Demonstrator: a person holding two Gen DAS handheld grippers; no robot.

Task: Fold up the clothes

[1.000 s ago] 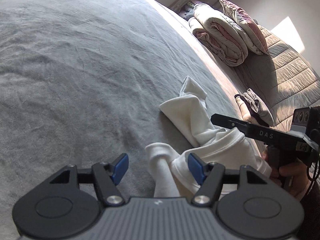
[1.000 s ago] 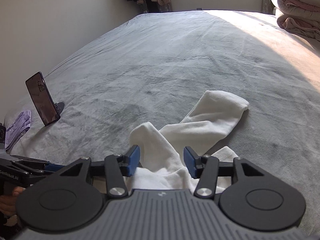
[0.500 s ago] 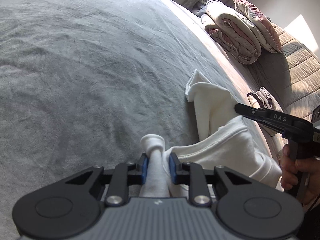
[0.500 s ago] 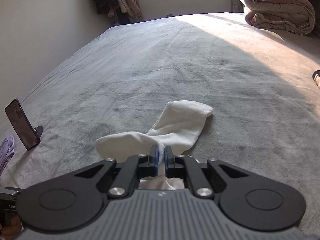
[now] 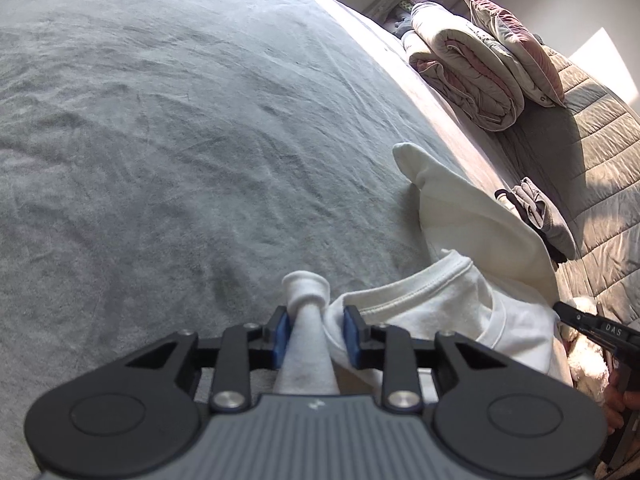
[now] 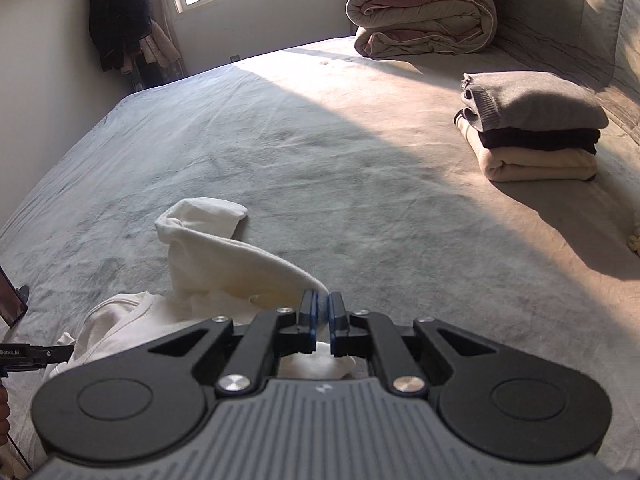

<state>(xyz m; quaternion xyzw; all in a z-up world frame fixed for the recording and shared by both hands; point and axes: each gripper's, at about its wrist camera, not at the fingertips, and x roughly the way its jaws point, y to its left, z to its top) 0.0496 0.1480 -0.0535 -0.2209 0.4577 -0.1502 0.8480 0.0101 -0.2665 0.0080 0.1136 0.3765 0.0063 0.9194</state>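
A white sweatshirt (image 5: 460,308) lies crumpled on the grey bed (image 5: 160,160). My left gripper (image 5: 316,334) holds one cuffed sleeve end (image 5: 306,292). Cloth fills the gap between the pads, and the jaws are opening slightly. My right gripper (image 6: 323,308) is shut on an edge of the sweatshirt (image 6: 224,256) and holds it up off the bed. The lifted cloth stretches back to the other sleeve (image 6: 204,216), which lies flat. The left wrist view shows the right gripper's tip (image 5: 592,328) at the right edge. The left gripper's tip (image 6: 40,354) appears at the left of the right wrist view.
A stack of folded clothes (image 6: 532,132) sits at the right of the bed. A rolled duvet (image 6: 420,20) and pillows lie near the quilted headboard. A phone on a stand (image 6: 10,300) is at the left edge. Dark garments (image 6: 116,20) hang in the far corner.
Both grippers have closed on the sweatshirt. The right one then swung right and slightly up, drawing the cloth taut off the bed. The left hand stayed put and its jaw gap widened slightly.
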